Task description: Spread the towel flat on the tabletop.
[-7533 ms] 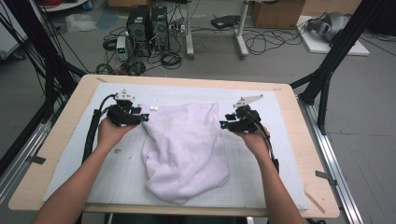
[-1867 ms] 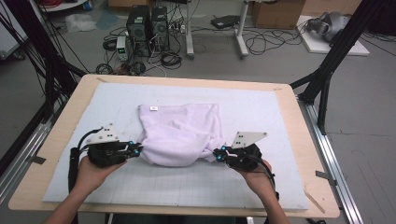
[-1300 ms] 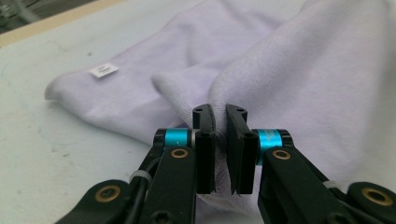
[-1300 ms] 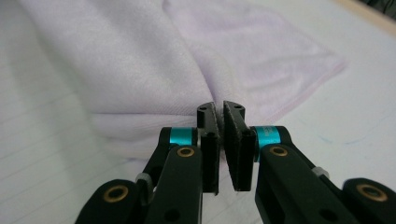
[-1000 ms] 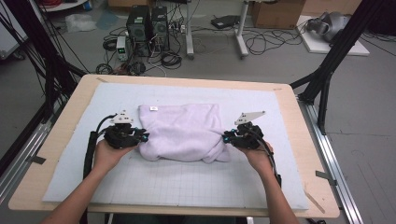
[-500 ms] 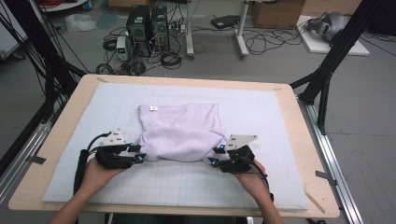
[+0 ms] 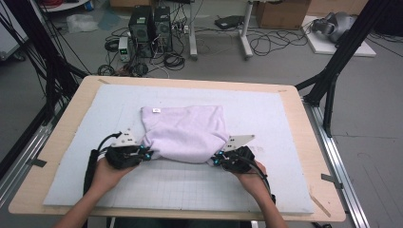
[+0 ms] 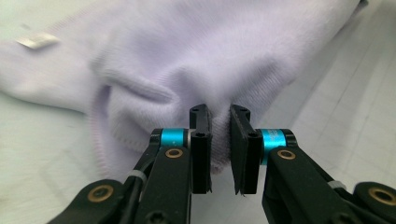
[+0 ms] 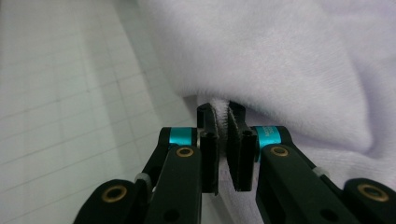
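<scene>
Towel [image 7: 184,133] is lying folded mid-mat [image 7: 266,114], one towel, with a little tag [image 7: 155,110] at its far left corner. Two grippers are working it — left gripper [image 8: 219,122] is pinching the near left corner, jaws nearly closed with cloth between them, and right gripper [image 9: 221,115] is clamping the near right edge. Looks like they're holding both corners so the next fold stays even and square.

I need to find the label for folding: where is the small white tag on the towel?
In the high view, the white tag sits at the lavender towel's far left corner, away from both grippers; the left gripper view shows it upper left.
</scene>
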